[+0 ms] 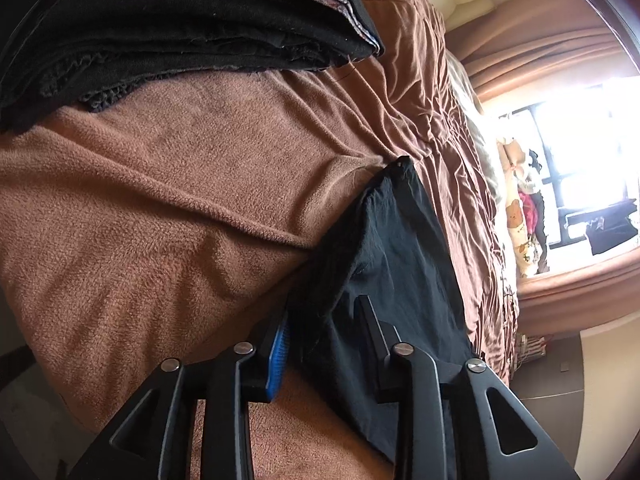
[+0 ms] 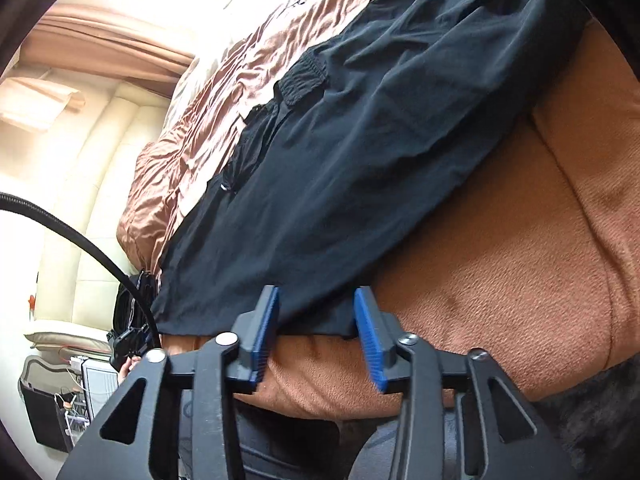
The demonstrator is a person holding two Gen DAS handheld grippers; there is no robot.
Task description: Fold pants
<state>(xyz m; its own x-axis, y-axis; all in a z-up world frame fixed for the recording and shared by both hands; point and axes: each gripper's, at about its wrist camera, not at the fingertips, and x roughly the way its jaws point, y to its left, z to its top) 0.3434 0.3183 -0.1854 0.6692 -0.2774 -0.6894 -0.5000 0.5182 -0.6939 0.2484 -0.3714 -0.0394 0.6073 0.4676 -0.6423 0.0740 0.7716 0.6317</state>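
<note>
The pants (image 2: 360, 140) lie spread on the brown blanket (image 2: 520, 280), hem between the right gripper's (image 2: 316, 320) parted, unclamped jaws. The left gripper (image 1: 324, 320) also stands open around cloth. Likely a fold was just laid; next calls for regrasping.

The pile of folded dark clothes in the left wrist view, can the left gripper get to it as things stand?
Probably yes. The left gripper straddles the black pants, jaws apart, and only bare brown blanket lies between it and the folded pile.
</note>
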